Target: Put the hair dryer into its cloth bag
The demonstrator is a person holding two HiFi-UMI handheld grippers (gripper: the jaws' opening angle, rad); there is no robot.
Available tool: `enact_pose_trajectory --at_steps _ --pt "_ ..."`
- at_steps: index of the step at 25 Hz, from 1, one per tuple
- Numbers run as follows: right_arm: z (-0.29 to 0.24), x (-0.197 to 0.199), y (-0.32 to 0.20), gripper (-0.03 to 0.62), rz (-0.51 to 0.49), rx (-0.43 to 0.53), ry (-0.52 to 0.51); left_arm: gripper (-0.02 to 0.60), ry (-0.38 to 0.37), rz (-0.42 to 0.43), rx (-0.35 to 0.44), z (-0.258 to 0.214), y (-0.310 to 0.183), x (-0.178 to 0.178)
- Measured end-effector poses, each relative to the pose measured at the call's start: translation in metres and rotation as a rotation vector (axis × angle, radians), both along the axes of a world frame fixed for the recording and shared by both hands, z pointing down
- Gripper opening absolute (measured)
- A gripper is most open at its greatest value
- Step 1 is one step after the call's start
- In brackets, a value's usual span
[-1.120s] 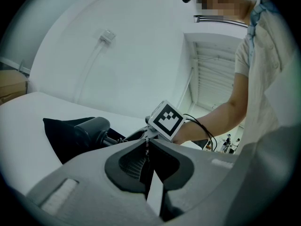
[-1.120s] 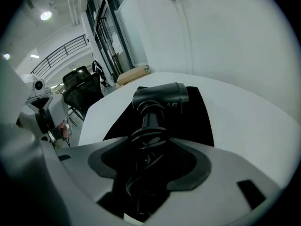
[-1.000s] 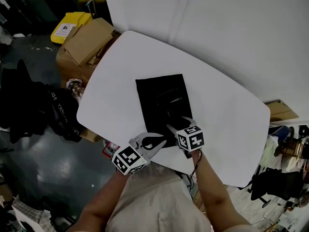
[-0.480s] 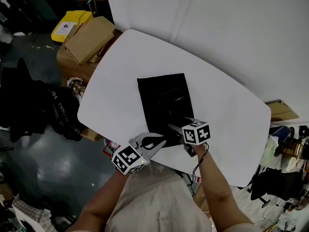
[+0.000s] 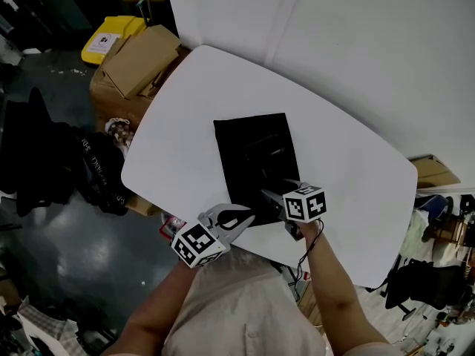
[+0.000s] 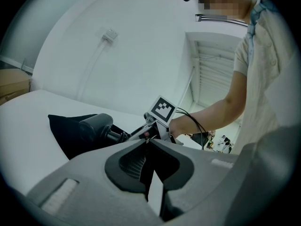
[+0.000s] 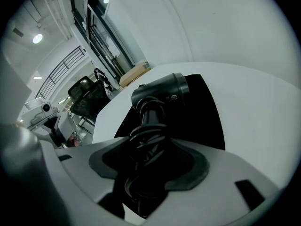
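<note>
Hair dryer [image 7: 160, 92] lies on top of the flat black cloth bag [image 5: 241, 136] mid-bench [image 5: 178, 124], not yet inside. The right claw [image 7: 149, 149] is clamped round its cord-wrapped handle, probably to steer it in. Left claw [image 6: 146, 141] is closed at the bag's near edge, likely to pin it; the small mark on the dryer head is illegible.

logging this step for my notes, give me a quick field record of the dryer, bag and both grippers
table: white, holds bag
bag: black, flat on table
dryer: lying on top of bag, not inside
left gripper: fingers shut, by bag's near edge
right gripper: fingers closed on dryer handle and coiled cord
task: dryer not yet bagged
</note>
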State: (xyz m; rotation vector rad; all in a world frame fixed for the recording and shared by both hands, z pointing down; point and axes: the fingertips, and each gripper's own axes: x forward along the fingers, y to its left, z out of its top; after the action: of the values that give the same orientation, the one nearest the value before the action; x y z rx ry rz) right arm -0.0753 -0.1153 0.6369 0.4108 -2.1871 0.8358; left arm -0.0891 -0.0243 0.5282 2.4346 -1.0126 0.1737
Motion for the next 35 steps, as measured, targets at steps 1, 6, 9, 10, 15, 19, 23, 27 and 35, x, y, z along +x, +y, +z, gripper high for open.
enact_pose_trajectory --at_steps 1,6,9,10,15,19,23,27,35 --pt "-0.001 0.0 0.0 0.255 0.003 0.002 -0.001 0.012 0.0 -0.002 0.0 0.0 0.0 0.0" --pt "-0.007 -0.002 -0.002 0.255 0.018 -0.014 -0.003 0.012 -0.002 -0.007 0.0 0.001 0.0 -0.002" --pt "-0.013 -0.003 -0.004 0.253 0.032 -0.026 -0.018 0.012 -0.003 -0.007 0.0 0.001 0.0 -0.002" --pt "-0.015 -0.003 -0.005 0.253 0.04 -0.029 -0.026 0.012 -0.003 -0.008 0.0 0.0 0.0 -0.002" --pt "-0.018 -0.003 -0.007 0.253 0.081 -0.043 -0.063 0.012 -0.003 -0.016 0.003 -0.001 -0.001 -0.004" --pt "-0.023 -0.004 -0.008 0.252 0.125 -0.065 -0.111 0.012 -0.004 -0.021 0.006 -0.002 -0.002 -0.006" --pt "-0.028 -0.003 -0.009 0.252 0.144 -0.053 -0.143 0.012 -0.003 -0.02 0.008 -0.003 -0.001 -0.006" --pt "-0.037 -0.004 -0.013 0.252 0.167 -0.046 -0.18 0.012 -0.002 -0.017 0.008 -0.004 -0.003 -0.007" --pt "-0.056 -0.005 -0.018 0.252 0.213 -0.031 -0.241 0.012 -0.004 -0.004 0.018 -0.006 -0.01 -0.009"
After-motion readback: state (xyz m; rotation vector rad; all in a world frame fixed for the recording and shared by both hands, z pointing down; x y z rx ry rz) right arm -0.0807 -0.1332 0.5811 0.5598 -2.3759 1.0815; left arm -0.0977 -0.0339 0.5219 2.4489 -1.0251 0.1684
